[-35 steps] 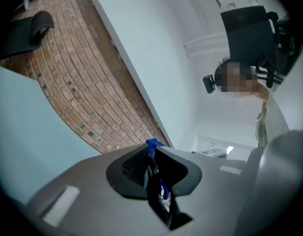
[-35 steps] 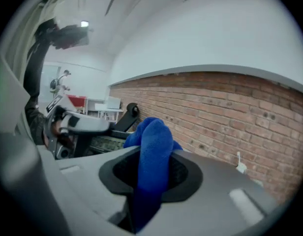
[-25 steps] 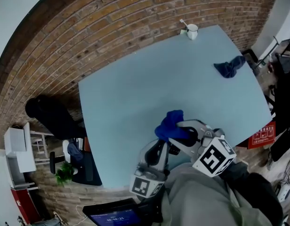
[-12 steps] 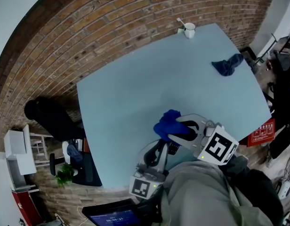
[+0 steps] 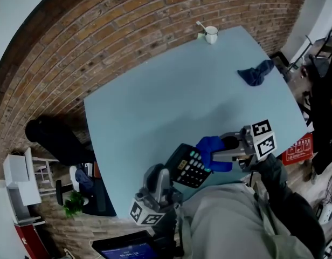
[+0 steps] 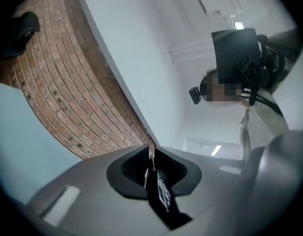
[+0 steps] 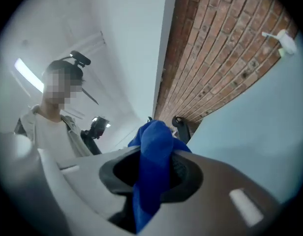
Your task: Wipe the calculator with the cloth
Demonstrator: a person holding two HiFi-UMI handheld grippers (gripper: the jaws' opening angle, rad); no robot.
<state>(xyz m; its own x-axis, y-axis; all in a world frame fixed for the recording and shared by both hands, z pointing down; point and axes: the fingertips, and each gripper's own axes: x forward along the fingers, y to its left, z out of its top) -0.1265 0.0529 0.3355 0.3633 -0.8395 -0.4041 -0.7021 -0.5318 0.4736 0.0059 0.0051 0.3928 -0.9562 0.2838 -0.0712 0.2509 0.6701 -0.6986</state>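
Note:
A black calculator [image 5: 186, 166] with pale keys is held up over the table's near edge, keys facing up. My left gripper [image 5: 170, 179] is shut on its lower left edge. In the left gripper view the calculator [image 6: 160, 193] shows edge-on, pinched between the jaws of the left gripper [image 6: 151, 165]. My right gripper [image 5: 222, 154] comes in from the right, shut on a bunched blue cloth [image 5: 212, 152] that rests against the calculator's right end. The blue cloth [image 7: 154, 154] fills the jaws in the right gripper view and hangs down from the right gripper [image 7: 152, 144].
A pale blue table [image 5: 171, 96] stands against a brick wall [image 5: 101, 31]. A second dark blue cloth [image 5: 254, 72] lies near the table's right edge. A white cup [image 5: 211, 34] with a stick in it stands at the far corner. A laptop [image 5: 123, 250] is below.
My left gripper shifted left and rolled, so the calculator's keys now face up. My right gripper rolled and moved right with the cloth, which now sits at the calculator's right end.

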